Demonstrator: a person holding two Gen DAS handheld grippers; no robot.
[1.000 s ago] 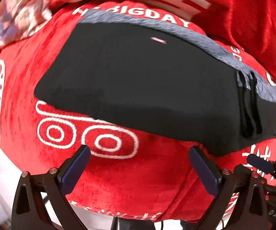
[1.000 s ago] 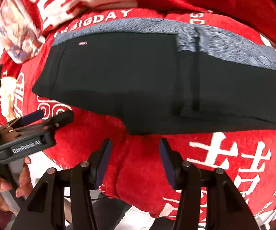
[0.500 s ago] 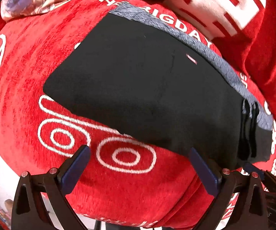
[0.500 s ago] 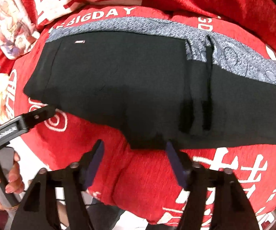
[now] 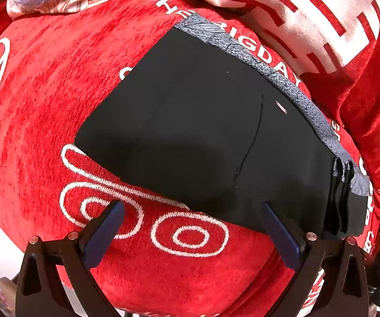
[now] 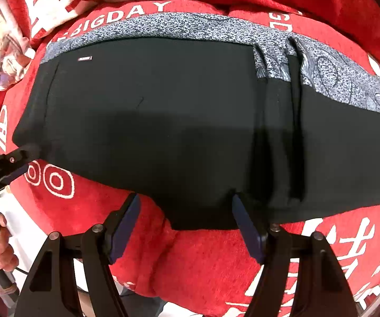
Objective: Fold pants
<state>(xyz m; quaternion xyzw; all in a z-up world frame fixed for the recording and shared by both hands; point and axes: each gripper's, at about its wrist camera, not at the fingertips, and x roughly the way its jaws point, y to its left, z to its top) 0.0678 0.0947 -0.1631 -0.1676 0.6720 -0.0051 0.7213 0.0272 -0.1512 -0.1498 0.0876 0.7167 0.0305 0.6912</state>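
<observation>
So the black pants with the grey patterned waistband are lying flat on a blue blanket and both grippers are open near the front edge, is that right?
Not quite: the blanket is red with white lettering, not blue, as the right wrist view shows. The rest holds: the black pants with the grey patterned waistband lie flat, and the left gripper and right gripper are open near the front edge.

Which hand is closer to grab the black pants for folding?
Probably the right hand-held gripper: it is open, with the near edge of the pants between its fingers. The left hand-held gripper, also open, mostly straddles the red blanket.
</observation>
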